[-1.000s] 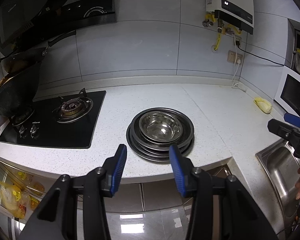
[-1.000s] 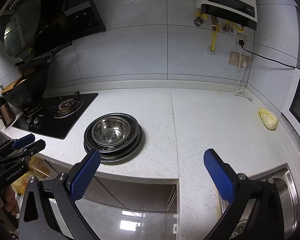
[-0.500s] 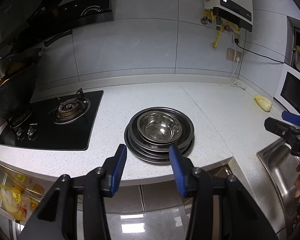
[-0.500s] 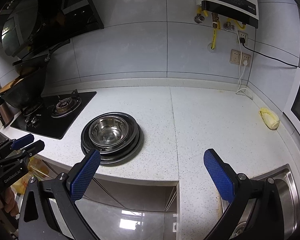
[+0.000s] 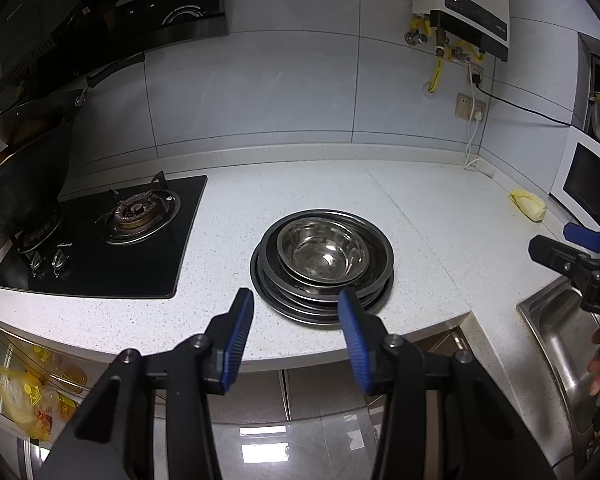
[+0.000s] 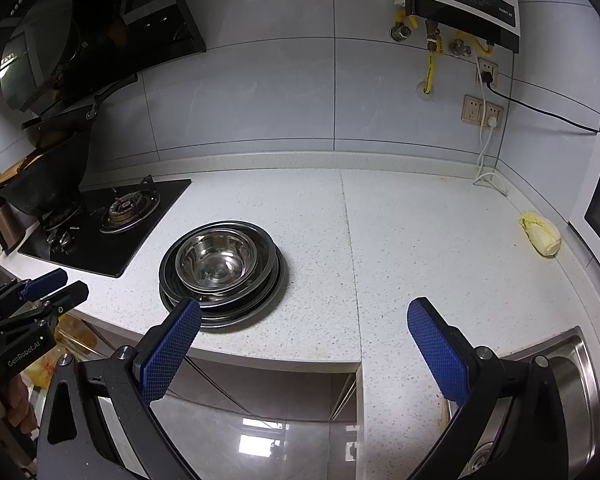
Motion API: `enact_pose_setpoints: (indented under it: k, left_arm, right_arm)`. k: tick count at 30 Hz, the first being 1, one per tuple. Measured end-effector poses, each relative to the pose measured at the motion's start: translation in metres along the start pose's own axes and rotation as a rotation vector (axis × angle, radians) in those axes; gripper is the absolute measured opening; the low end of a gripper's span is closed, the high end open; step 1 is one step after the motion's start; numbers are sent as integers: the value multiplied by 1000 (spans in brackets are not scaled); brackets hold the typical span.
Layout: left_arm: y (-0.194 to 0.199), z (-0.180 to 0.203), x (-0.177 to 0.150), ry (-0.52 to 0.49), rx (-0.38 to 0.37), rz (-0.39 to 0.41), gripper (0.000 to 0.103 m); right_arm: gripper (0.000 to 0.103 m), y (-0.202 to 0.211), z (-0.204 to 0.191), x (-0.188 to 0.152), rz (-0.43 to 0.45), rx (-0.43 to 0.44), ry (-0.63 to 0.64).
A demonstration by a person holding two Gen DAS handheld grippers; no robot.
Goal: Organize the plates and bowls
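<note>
speckled white counter [image 5: 332, 184] runs along a grey tiled wall [image 5: 284, 92], with a black gas stove [image 5: 104, 240] at its left end and a steel sink [image 5: 560, 332] at its right. near the counter's front edge sits a stack of steel plates [image 5: 320, 300], with a shiny bowl [image 5: 324, 250] nested on top. a yellowish lump [image 6: 540, 232] lies far right by the wall. the left gripper [image 5: 296, 320] hovers just in front of the stack, jaws partly spread and holding nothing. the right gripper [image 6: 300, 336] hangs over the counter edge, jaws wide apart and empty.
</note>
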State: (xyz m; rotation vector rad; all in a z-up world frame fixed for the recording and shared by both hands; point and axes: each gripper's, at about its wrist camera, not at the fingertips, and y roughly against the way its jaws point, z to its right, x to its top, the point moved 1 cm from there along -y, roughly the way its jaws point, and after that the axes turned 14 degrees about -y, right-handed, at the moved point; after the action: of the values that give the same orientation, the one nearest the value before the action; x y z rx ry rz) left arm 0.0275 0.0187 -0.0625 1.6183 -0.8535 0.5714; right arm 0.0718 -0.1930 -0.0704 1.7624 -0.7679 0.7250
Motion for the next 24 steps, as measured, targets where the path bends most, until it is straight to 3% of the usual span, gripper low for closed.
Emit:
enact_pose_setpoints:
  k: [24]
  left_arm:
    - [3, 3, -1, -1, -1, 14, 42]
  right_arm:
    - [101, -5, -3, -3, -11, -3, 12]
